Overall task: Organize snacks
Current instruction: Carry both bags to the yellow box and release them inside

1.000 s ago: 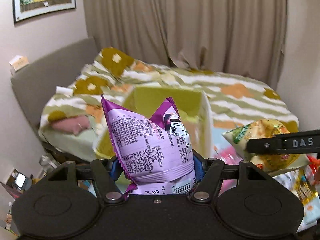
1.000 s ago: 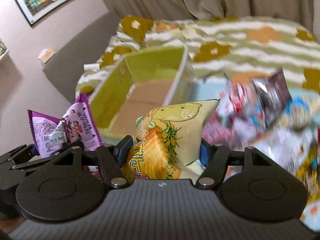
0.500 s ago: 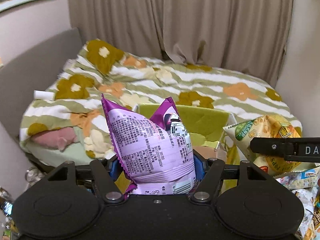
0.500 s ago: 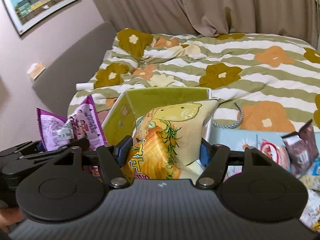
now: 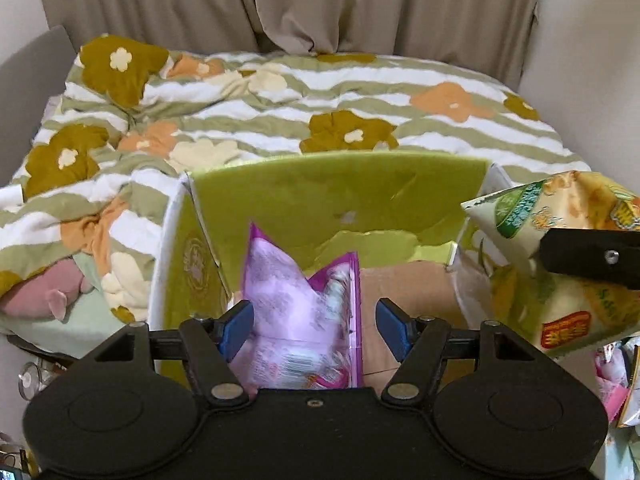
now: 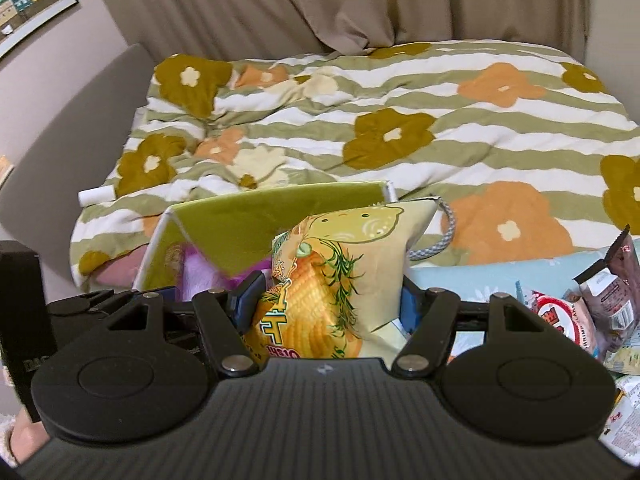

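Observation:
My left gripper (image 5: 314, 322) is open over a green-lined cardboard box (image 5: 340, 196). A purple snack packet (image 5: 300, 320), blurred, lies loose between the spread blue pads, inside the box. My right gripper (image 6: 328, 300) is shut on a yellow corn-snack bag (image 6: 340, 264) and holds it at the box's right side (image 6: 280, 208). That bag also shows at the right edge of the left wrist view (image 5: 560, 248). The purple packet shows blurred inside the box in the right wrist view (image 6: 200, 272).
The box sits on a bed with a flowered striped quilt (image 6: 400, 120). Several loose snack packets (image 6: 592, 308) lie on a light blue sheet to the right. A grey cord loop (image 6: 440, 236) lies behind the bag. Curtains (image 5: 320, 4) hang behind the bed.
Both grippers moved forward to the box. My left gripper opened and let go of the purple packet, which dropped into the box. My right gripper kept its hold on the yellow bag.

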{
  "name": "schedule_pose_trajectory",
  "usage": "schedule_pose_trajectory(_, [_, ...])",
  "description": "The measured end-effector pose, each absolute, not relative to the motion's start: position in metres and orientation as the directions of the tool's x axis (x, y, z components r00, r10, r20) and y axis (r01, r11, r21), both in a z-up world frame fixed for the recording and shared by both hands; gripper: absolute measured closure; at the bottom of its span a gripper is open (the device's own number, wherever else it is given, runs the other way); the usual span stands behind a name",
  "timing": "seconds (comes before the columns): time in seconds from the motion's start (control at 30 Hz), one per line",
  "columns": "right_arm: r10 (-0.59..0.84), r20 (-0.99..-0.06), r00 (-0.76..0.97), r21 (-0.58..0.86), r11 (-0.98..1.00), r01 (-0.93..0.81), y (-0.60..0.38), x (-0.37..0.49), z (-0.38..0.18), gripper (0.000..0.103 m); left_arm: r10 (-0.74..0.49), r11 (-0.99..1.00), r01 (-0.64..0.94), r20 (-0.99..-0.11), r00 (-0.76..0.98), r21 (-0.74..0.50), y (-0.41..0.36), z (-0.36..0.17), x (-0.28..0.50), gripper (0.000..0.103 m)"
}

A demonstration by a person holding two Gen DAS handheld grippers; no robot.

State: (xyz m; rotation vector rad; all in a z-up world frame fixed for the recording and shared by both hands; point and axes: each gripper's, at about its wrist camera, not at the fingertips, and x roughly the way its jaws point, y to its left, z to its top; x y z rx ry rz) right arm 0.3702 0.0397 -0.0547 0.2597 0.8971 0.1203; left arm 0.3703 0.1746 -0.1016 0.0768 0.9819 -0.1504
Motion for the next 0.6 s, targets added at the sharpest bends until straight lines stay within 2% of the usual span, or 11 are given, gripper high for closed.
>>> schedule_pose_trajectory(0.03, [0.212,-0.758,0.617,0.275,0.961,0.007,0.039,0.372,-0.057,0.021,-0.094,0.988,0.156,-0.837,0.540,-0.010,0.177,-0.101,0.372,0.016])
schedule_pose_trajectory(0.07, [0.213,-0.760,0.614,0.276,0.961,0.008,0.040,0.373,-0.058,0.021,-0.095,0.989,0.151,-0.834,0.544,-0.014,0.180,-0.100,0.370,0.009])
schedule_pose_trajectory(0.17, [0.220,-0.758,0.614,0.275,0.961,-0.005,0.042,0.376,-0.059,0.021,-0.079,0.991,0.134,-0.806,0.587,0.001,0.186,-0.088,0.362,0.000])
schedule_pose_trajectory(0.4, [0.271,-0.724,0.635,0.283,0.955,-0.085,0.055,0.380,-0.053,0.021,0.001,0.993,0.087,-0.753,0.658,0.077,0.195,-0.058,0.334,0.000])
schedule_pose_trajectory(0.6, [0.311,-0.705,0.637,0.267,0.949,-0.167,0.072,0.395,-0.054,0.021,0.015,0.997,0.048,-0.742,0.670,0.064,0.204,-0.052,0.324,0.000])
